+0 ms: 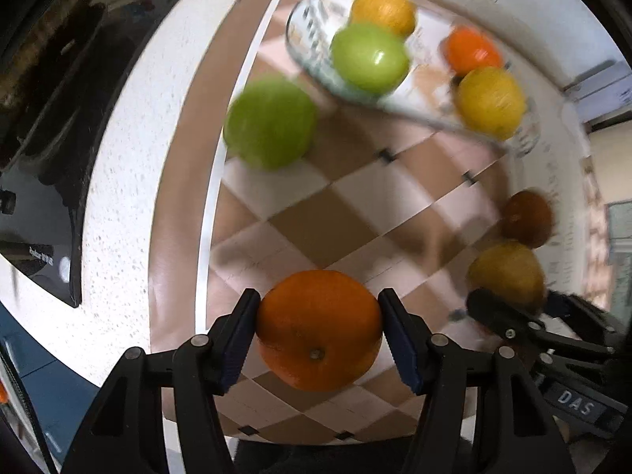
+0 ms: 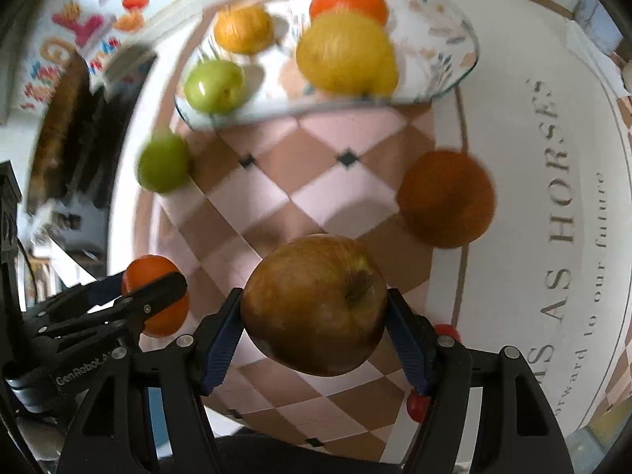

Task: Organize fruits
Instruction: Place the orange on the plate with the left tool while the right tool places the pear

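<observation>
My left gripper [image 1: 318, 331] is shut on an orange [image 1: 319, 330], held above the checked cloth [image 1: 355, 197]. My right gripper [image 2: 314, 308] is shut on a brownish-yellow apple [image 2: 315, 303]; it also shows in the left wrist view [image 1: 507, 272]. A glass plate [image 1: 312, 39] at the far side holds a green apple [image 1: 369, 57], a yellow-orange fruit [image 1: 383, 10], an orange fruit [image 1: 472, 50] and a yellow fruit [image 1: 489, 100]. A loose green apple [image 1: 270, 120] lies on the cloth left of the plate. A dark orange fruit [image 2: 445, 198] lies on the cloth at the right.
A black appliance [image 1: 59, 158] stands on the white speckled counter [image 1: 118, 197] to the left. A white mat with grey lettering [image 2: 553, 197] lies to the right of the cloth. Small red objects [image 2: 416, 407] sit by my right finger. Coloured stickers [image 2: 83, 27] mark the far wall.
</observation>
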Action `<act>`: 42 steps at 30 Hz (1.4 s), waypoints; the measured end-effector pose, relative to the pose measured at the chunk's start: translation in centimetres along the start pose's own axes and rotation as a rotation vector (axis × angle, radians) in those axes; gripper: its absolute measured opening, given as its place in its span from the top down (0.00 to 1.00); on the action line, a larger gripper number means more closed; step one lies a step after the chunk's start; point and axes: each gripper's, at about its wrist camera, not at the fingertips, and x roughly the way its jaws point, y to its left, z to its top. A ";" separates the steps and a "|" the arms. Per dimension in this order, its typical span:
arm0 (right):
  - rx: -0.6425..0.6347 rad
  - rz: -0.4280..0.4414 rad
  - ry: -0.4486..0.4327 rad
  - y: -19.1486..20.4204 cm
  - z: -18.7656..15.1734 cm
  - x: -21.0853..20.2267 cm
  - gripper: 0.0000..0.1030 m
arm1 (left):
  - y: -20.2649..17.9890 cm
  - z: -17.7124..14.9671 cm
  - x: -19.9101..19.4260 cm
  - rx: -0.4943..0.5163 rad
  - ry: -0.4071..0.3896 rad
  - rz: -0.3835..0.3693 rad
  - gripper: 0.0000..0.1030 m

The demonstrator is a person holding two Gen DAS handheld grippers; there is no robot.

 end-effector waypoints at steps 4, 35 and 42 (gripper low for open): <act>0.044 0.059 -0.072 -1.0 2.2 -4.1 0.30 | -1.1 2.5 -4.6 0.004 -0.069 -0.073 0.43; 0.241 0.008 -0.042 -8.3 17.8 -1.3 0.10 | 2.4 21.8 1.0 -0.108 0.073 -0.049 0.11; 0.170 -0.097 -0.075 -6.4 16.9 -3.6 0.08 | 2.2 20.0 -1.0 -0.079 0.025 -0.008 0.11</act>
